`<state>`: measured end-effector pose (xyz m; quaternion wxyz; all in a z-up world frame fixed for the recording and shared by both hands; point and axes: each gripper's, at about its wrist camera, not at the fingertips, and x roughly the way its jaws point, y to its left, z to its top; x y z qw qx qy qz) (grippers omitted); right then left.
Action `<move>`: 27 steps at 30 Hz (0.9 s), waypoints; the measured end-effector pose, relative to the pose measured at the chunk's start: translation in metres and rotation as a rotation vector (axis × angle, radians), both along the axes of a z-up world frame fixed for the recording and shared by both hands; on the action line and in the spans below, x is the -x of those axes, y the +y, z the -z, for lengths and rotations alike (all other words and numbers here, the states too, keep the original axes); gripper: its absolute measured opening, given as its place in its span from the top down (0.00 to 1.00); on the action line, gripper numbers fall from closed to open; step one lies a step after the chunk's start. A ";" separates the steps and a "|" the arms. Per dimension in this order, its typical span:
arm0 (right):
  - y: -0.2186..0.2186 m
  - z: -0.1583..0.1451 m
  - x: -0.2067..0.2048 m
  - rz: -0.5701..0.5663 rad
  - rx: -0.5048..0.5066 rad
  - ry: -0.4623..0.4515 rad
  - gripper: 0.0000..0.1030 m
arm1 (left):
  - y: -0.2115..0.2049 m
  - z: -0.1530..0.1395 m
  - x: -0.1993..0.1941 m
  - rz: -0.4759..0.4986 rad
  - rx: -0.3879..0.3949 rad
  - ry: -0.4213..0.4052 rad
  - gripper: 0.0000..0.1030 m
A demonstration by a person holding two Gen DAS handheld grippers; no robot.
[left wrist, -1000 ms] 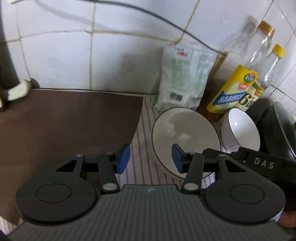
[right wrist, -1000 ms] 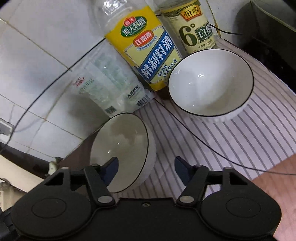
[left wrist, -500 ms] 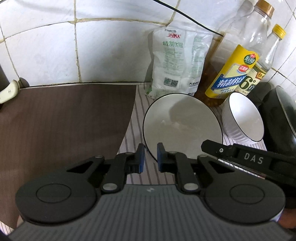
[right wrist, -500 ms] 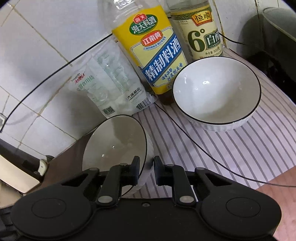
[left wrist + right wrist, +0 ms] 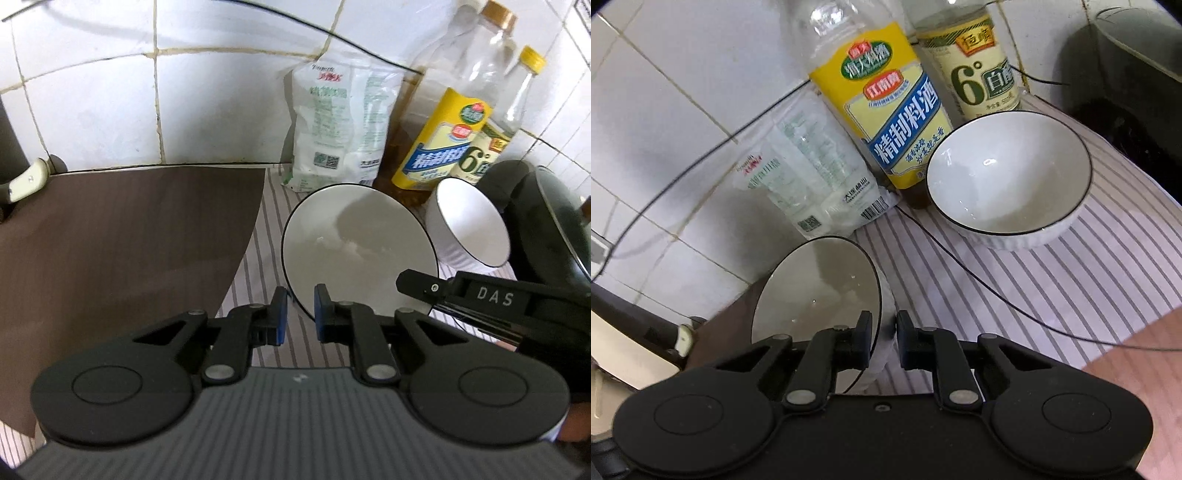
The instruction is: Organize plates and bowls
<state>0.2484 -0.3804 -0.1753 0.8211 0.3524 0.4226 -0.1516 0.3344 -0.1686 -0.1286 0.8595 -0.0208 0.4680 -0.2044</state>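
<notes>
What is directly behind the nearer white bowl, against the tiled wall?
A white salt-like bag leans on the wall behind the nearer bowl; a yellow-labelled bottle stands beside it. The bag's bottom edge is hidden by the bowl's rim.

The right gripper (image 5: 883, 341) was clamped on the rim of the near bowl (image 5: 816, 291). A second bowl (image 5: 1008, 181) stood apart on the striped cloth (image 5: 1052, 288), touching the yellow-labelled bottle (image 5: 882, 122), beside a vinegar bottle (image 5: 979, 70) and a bag (image 5: 809, 184).

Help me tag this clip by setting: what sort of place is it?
Most likely a home kitchen counter: white tiled wall, a cooking wine bottle and vinegar bottle against it, and two white bowls on a striped cloth.
</notes>
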 end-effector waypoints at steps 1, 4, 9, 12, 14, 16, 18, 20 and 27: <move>0.001 -0.003 0.003 0.003 0.000 -0.006 0.83 | 0.002 -0.003 0.003 0.001 0.001 -0.003 0.87; 0.004 -0.014 0.014 0.009 0.006 -0.022 0.83 | 0.003 -0.015 0.012 0.042 -0.009 -0.031 0.87; 0.002 -0.028 0.040 0.029 -0.012 -0.044 0.83 | 0.005 -0.039 0.024 0.101 0.031 -0.039 0.87; 0.002 -0.037 0.059 0.043 -0.026 -0.061 0.83 | 0.003 -0.053 0.040 0.123 0.043 -0.051 0.87; 0.005 -0.043 0.075 0.047 -0.023 -0.083 0.82 | 0.003 -0.060 0.051 0.132 0.044 -0.057 0.87; 0.006 -0.051 0.088 0.049 -0.019 -0.102 0.82 | 0.004 -0.065 0.062 0.140 0.043 -0.061 0.87; 0.007 -0.058 0.099 0.046 -0.006 -0.110 0.82 | 0.003 -0.068 0.073 0.150 0.040 -0.059 0.87; 0.011 -0.062 0.111 0.046 0.014 -0.107 0.82 | 0.002 -0.069 0.083 0.160 0.033 -0.056 0.87; 0.020 -0.060 0.142 0.063 0.036 -0.103 0.82 | -0.002 -0.059 0.112 0.170 -0.008 -0.037 0.87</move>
